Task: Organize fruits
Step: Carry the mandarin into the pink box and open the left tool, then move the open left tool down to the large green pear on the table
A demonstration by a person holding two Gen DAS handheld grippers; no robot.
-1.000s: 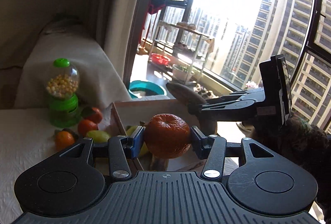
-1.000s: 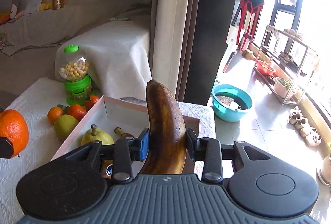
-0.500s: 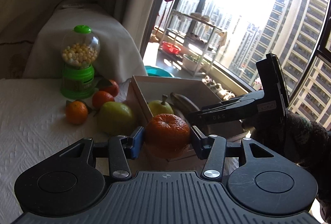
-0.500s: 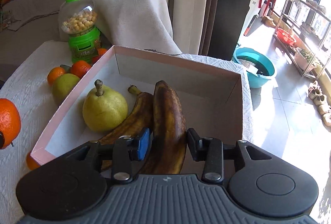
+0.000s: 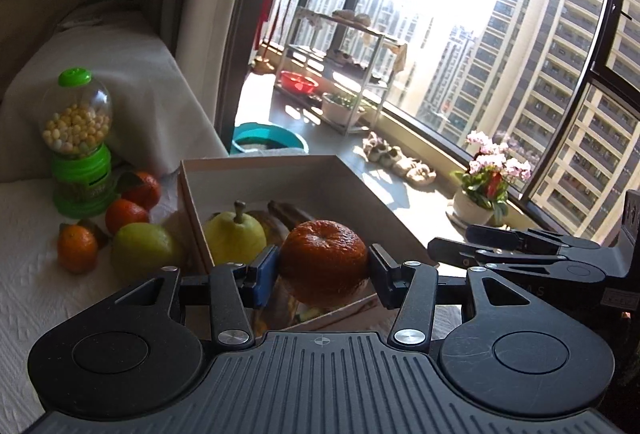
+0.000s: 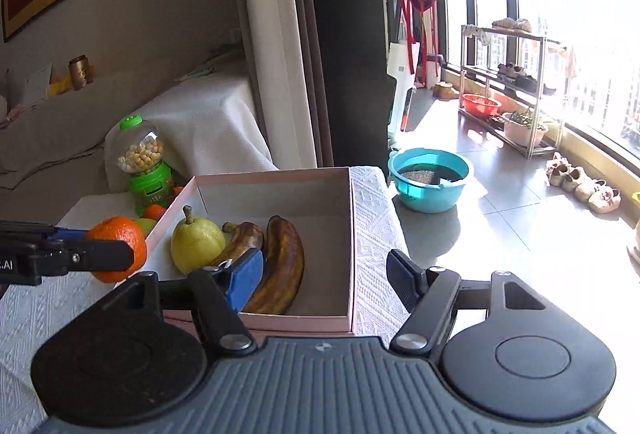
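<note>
My left gripper (image 5: 323,265) is shut on a large orange (image 5: 322,262) and holds it just above the near left corner of the pink box (image 5: 256,169). Seen from the right wrist, that orange (image 6: 116,248) hangs at the box's (image 6: 351,234) left side. Inside lie a yellow pear (image 6: 197,245), a smaller brown banana (image 6: 245,240) and a larger brown banana (image 6: 282,264). My right gripper (image 6: 324,276) hovers over the box's near right corner; its jaws are opening with nothing between them, and the larger banana rests free on the box floor.
A green candy dispenser (image 5: 78,141), three small oranges (image 5: 77,248) and a green fruit (image 5: 144,250) sit on the white-clothed table (image 5: 24,274) left of the box. A teal basin (image 6: 429,178) stands on the floor beyond. The table's right edge runs close beside the box.
The right gripper lowered the large banana into the box, let it go and drew back to the right. The left gripper carried the orange nearer the box's corner.
</note>
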